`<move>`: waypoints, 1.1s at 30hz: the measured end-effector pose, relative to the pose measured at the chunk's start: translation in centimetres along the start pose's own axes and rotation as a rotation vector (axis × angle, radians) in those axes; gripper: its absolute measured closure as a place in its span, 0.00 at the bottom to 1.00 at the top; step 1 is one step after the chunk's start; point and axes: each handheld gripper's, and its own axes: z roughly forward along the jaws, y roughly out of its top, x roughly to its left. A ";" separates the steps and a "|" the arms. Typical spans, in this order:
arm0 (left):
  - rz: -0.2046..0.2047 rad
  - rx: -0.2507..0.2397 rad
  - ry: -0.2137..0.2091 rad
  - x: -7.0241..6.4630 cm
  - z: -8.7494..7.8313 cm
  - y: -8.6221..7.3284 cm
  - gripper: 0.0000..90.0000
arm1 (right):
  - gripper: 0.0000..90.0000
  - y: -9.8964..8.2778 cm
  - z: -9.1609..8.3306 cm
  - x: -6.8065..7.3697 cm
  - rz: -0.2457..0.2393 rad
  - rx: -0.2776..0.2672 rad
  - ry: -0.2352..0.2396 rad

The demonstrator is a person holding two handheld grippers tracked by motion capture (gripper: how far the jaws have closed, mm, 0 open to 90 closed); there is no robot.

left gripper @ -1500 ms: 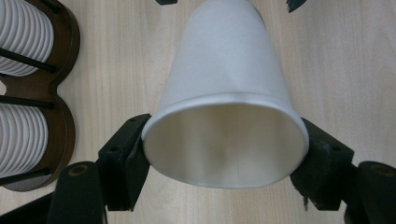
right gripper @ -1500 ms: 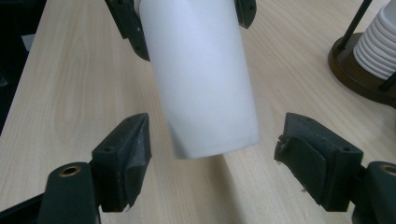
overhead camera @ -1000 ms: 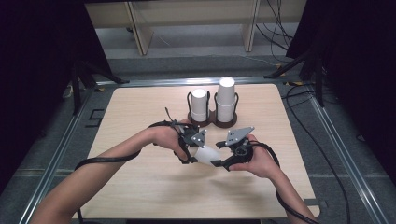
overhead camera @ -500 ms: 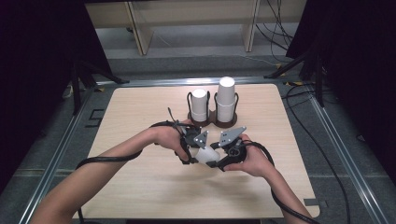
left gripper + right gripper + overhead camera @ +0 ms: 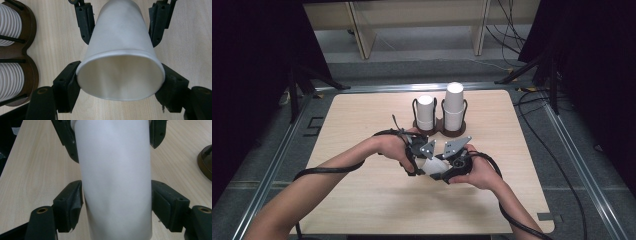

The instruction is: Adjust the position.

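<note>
**Two tools on one cup: the pull-apart step**

You are holding a white paper cup low over the near middle of the pale wooden table, between your two hands. Your left tool is clamping it at the rim end, its black pads pressing the wall just behind the open mouth, as closed as it goes. Your right tool is coming in from the opposite end: its jaws have just been closing around the cup's body, and in the right gripper view both pads are lying against the white wall, so it looks to be taking hold.

You seem to be either passing the cup across or separating nested cups; whether there is more than one cup here I cannot tell.

The next move is asking for a firm but gentle squeeze on the right, then a straight pull along the cup's axis, without crushing the thin wall.

Farther off, a dark brown two-slot holder is standing near the table's far edge, carrying two stacks of white cups.
</note>
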 end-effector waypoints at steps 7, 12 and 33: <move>-0.004 -0.019 -0.004 -0.1 -0.1 0.1 0.32 | 0.36 -0.2 0.1 0.0 0.009 0.000 0.009; 0.015 -0.058 0.003 -0.3 -0.2 0.2 0.30 | 0.37 -0.4 0.1 0.1 -0.016 -0.010 0.000; -0.430 -0.667 0.238 -1.8 -0.2 -7.0 0.05 | 0.36 -4.2 -1.8 0.5 0.128 -0.295 -0.220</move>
